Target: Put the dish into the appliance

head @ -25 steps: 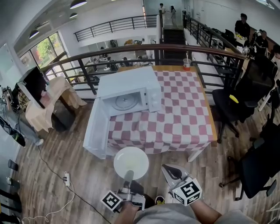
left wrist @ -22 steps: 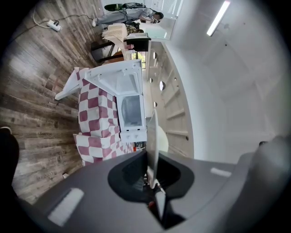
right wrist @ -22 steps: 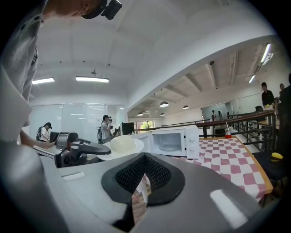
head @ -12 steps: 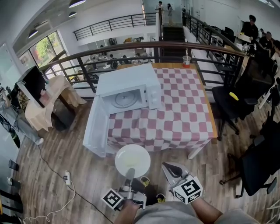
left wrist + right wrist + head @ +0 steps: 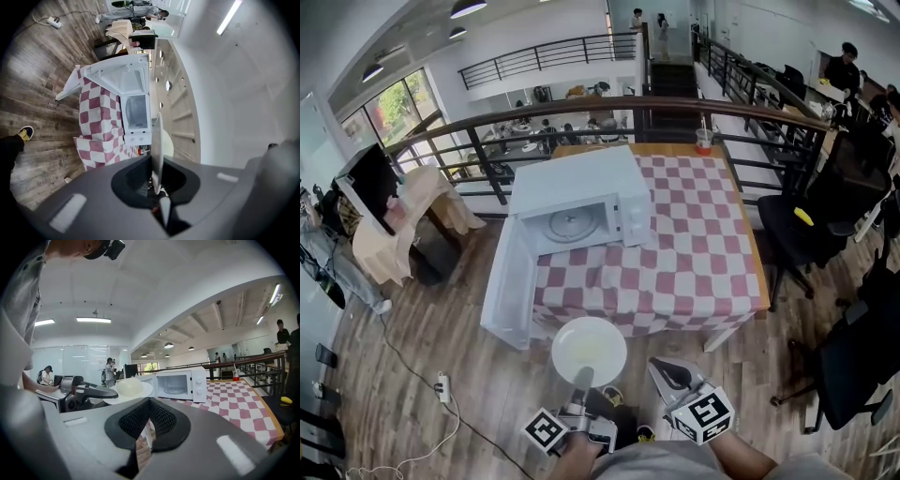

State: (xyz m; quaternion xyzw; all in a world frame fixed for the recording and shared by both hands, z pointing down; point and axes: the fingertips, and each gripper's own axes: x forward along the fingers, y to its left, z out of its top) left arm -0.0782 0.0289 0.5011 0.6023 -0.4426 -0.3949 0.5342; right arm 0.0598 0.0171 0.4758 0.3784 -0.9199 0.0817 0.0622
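A white plate (image 5: 589, 352) is held level just in front of the table's near edge, over the wooden floor. My left gripper (image 5: 579, 380) is shut on its near rim; in the left gripper view the plate (image 5: 158, 140) shows edge-on between the jaws of the left gripper (image 5: 157, 180). The white microwave (image 5: 581, 202) stands on the checkered table (image 5: 694, 253) with its door (image 5: 508, 286) swung wide open and its glass turntable bare. My right gripper (image 5: 668, 373) hangs beside the plate, shut and holding nothing. From the right gripper (image 5: 145, 432) I see the plate (image 5: 129, 389) and the microwave (image 5: 180, 384).
A cup of red drink (image 5: 704, 139) stands at the table's far edge by the railing (image 5: 628, 105). Black office chairs (image 5: 811, 230) stand to the right of the table. A power strip and cable (image 5: 442, 382) lie on the floor at the left.
The head view has drifted slightly. The plate stays in my left gripper, and neither gripper has visibly moved.
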